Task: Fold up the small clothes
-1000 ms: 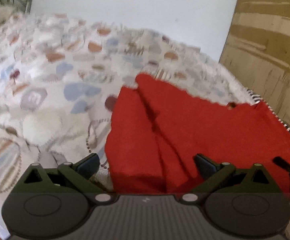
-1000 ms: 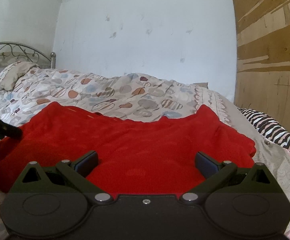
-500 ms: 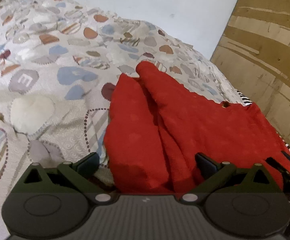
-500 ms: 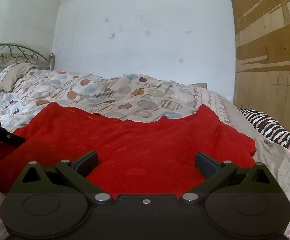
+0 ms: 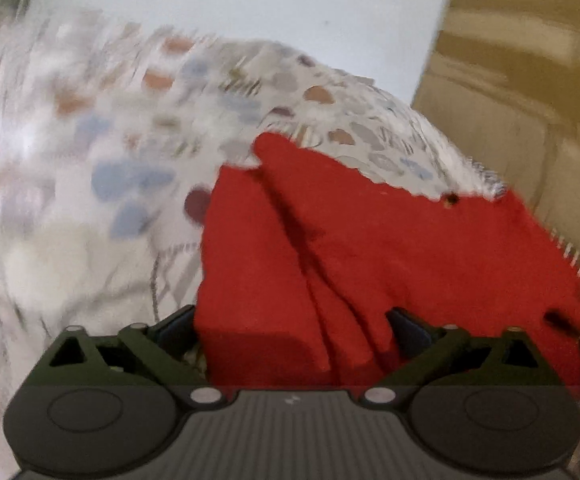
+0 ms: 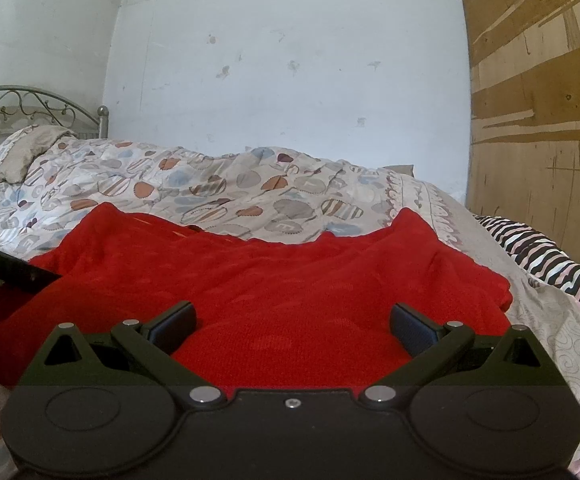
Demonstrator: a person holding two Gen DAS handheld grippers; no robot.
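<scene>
A red knitted garment (image 6: 274, 280) lies spread on the bed. In the left wrist view the red garment (image 5: 369, 248) has a folded strip along its left side. My left gripper (image 5: 290, 328) is open, with the garment's near left edge between its fingers. My right gripper (image 6: 291, 326) is open, low over the garment's near edge, its fingers on either side of the cloth. A finger of the left gripper (image 6: 10, 270) shows at the left edge of the right wrist view, at the garment's left side.
The bed carries a patterned duvet (image 6: 210, 184) and a pillow (image 6: 22, 156) by a metal headboard (image 6: 30, 104). A striped cloth (image 6: 537, 248) lies at the right. A white wall (image 6: 290, 60) is behind, a wooden panel (image 6: 537, 120) to the right.
The left wrist view has swung and is now blurred by motion; the garment sits about as before between its fingers. The right gripper has barely moved.
</scene>
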